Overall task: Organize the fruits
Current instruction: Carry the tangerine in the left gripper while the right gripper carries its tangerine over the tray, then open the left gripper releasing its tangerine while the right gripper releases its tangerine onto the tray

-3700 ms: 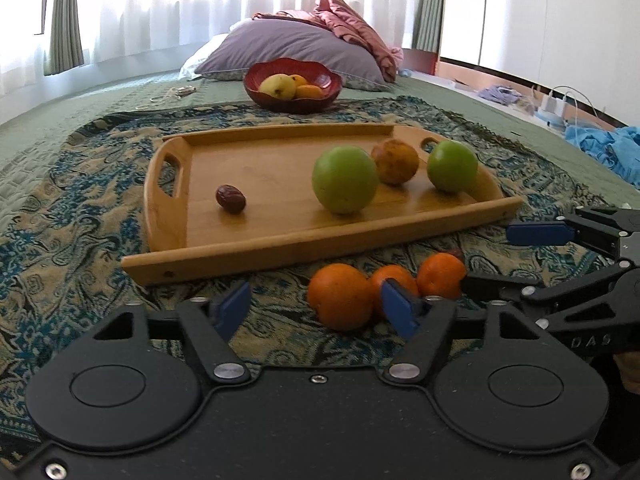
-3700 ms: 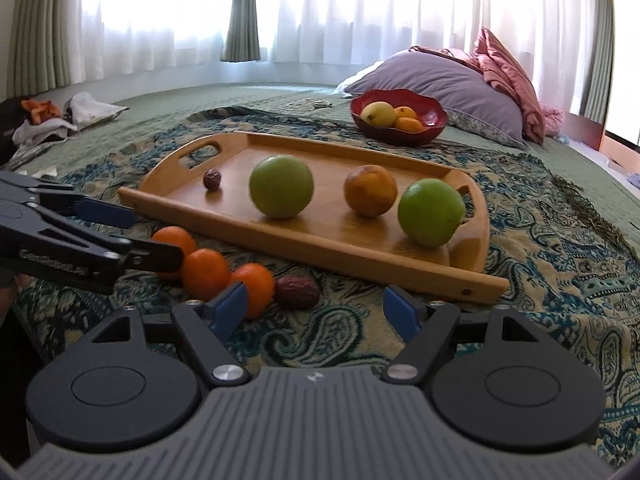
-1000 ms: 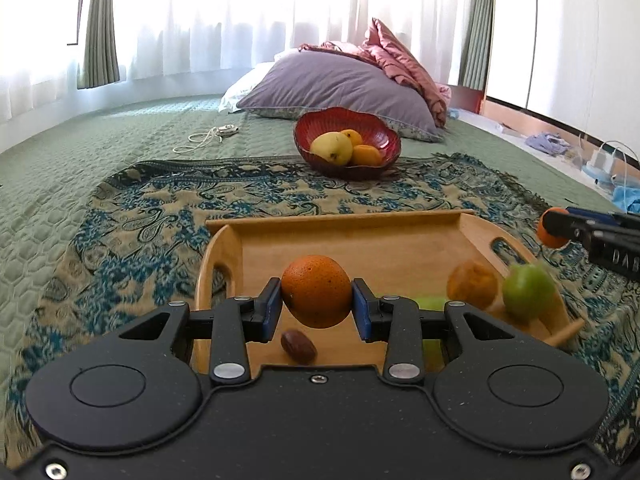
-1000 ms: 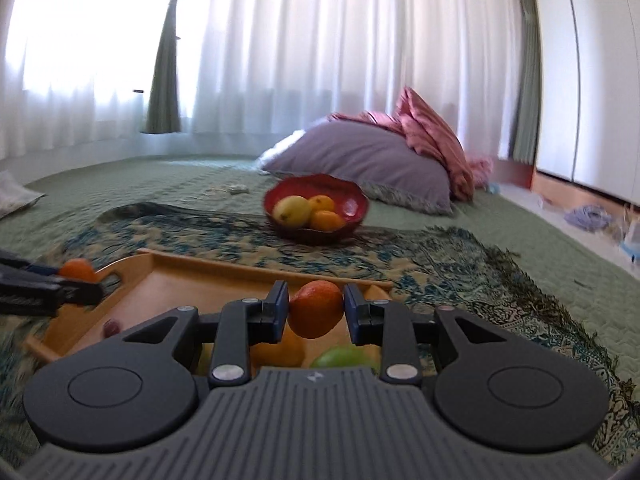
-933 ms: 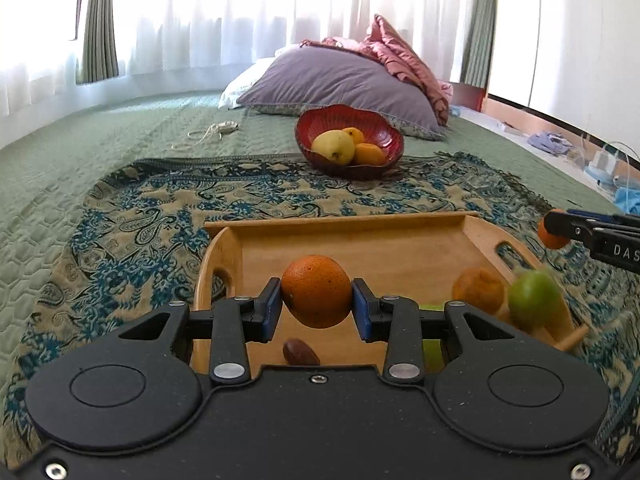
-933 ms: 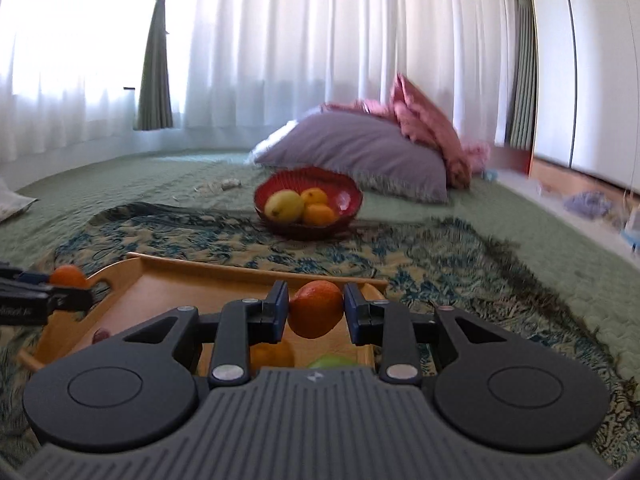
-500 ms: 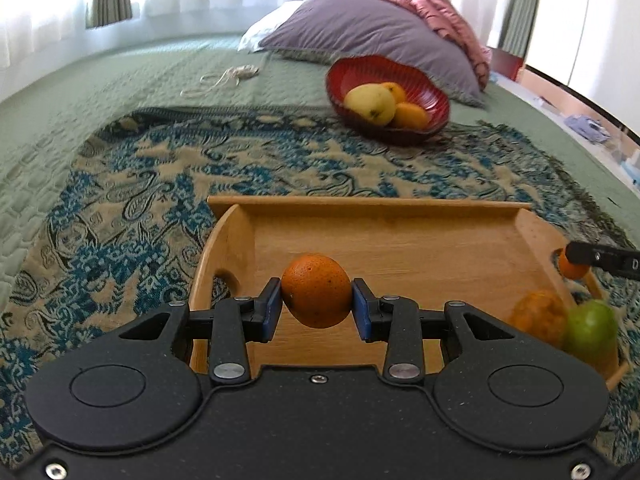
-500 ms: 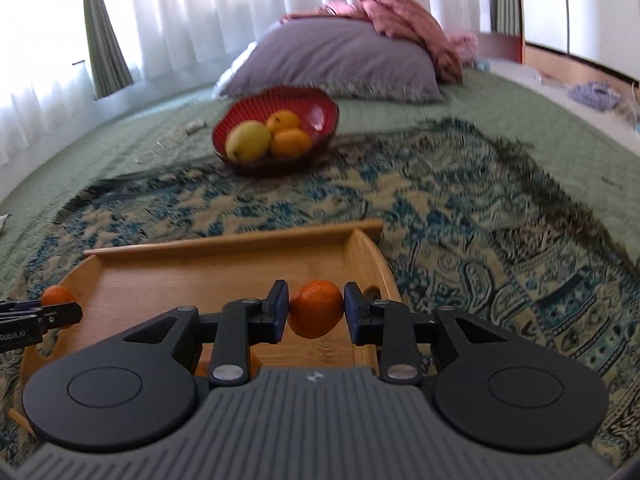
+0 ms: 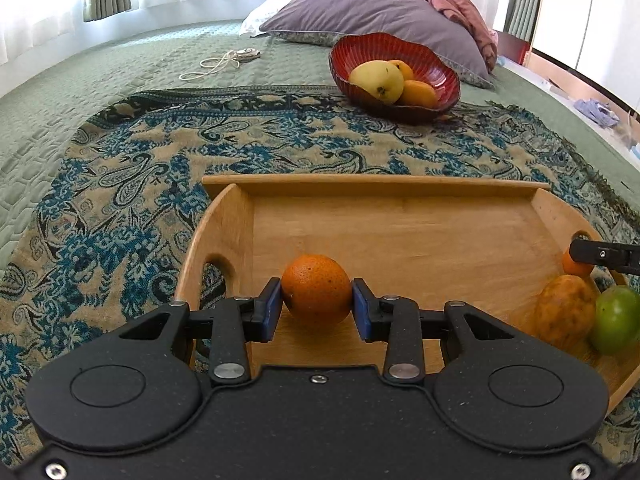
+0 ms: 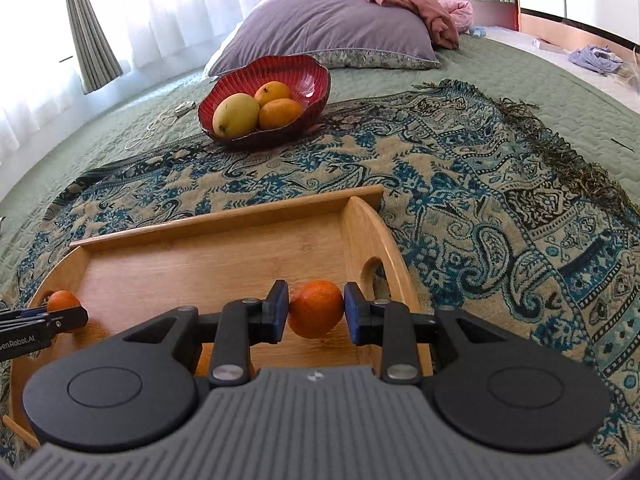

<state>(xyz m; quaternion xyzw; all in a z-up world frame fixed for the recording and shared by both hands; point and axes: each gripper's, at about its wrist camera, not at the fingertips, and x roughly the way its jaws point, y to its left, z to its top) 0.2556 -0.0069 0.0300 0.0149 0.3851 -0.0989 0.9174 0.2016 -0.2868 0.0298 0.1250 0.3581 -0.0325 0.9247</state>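
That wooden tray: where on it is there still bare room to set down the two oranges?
The wooden tray is bare across its middle and along the far wall, from the left handle cutout to the right one. Its right near corner is crowded: a yellowish fruit beside a green fruit. The red bowl already holds three fruits.

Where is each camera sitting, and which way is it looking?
Left wrist view: sits on the left gripper, looking forward and down over the wooden tray toward the red bowl; its own fingers clamp an orange.
Right wrist view: sits on the right gripper, over the tray's right end, facing the same bowl; its fingers clamp a smaller orange.
Shared: tray, bowl, patterned blanket, purple pillow, and each shows the other gripper's tip.
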